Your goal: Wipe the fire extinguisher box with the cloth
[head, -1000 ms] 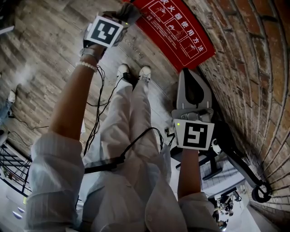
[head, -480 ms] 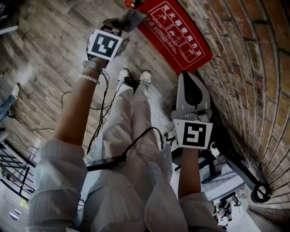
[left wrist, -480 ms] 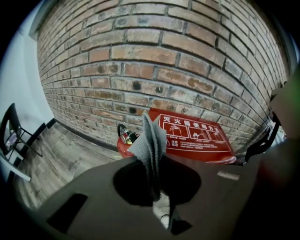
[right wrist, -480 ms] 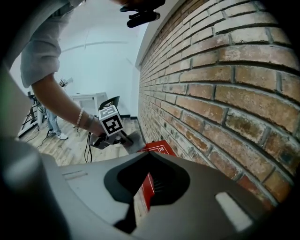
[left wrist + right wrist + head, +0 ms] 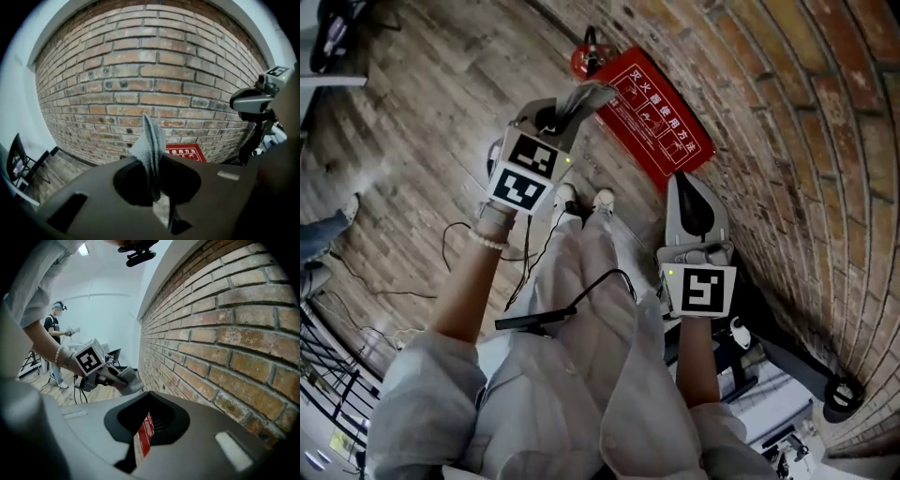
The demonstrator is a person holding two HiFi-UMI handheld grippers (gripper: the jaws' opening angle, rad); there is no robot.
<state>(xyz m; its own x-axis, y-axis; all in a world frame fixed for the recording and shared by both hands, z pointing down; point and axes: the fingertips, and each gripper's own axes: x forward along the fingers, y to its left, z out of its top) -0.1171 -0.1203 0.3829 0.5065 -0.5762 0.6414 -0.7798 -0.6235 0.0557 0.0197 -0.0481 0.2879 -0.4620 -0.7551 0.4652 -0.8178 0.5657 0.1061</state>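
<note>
Compared with a second ago, the left gripper [image 5: 565, 111] has come lower and closer to the person's body in the head view, and the whole red fire extinguisher box [image 5: 661, 117] is now visible, where before its far end was cut off. Its jaws are pressed on a grey cloth [image 5: 589, 94], which stands up from between them as a folded flap. In the left gripper view the box lies ahead of this flap and lower, at the foot of the brick wall [image 5: 787, 122], so I judge that the cloth is not yet on it. In the head view the flap reaches the edge of the box near its far corner, but I cannot tell if they touch. The long axis of the box runs along the wall, from the end near the red extinguisher [image 5: 584, 62] to the end near the person's feet. The cloth is at the extinguisher end, on the side of the wooden floor [image 5: 422, 112]. The right gripper [image 5: 682, 183] has its jaws closed together with nothing in them. It points at the near end of the box, just beside the corner. For the wipe, the left gripper is the one that matters, and it must go forward and down toward the wall and then follow the long axis.
</note>
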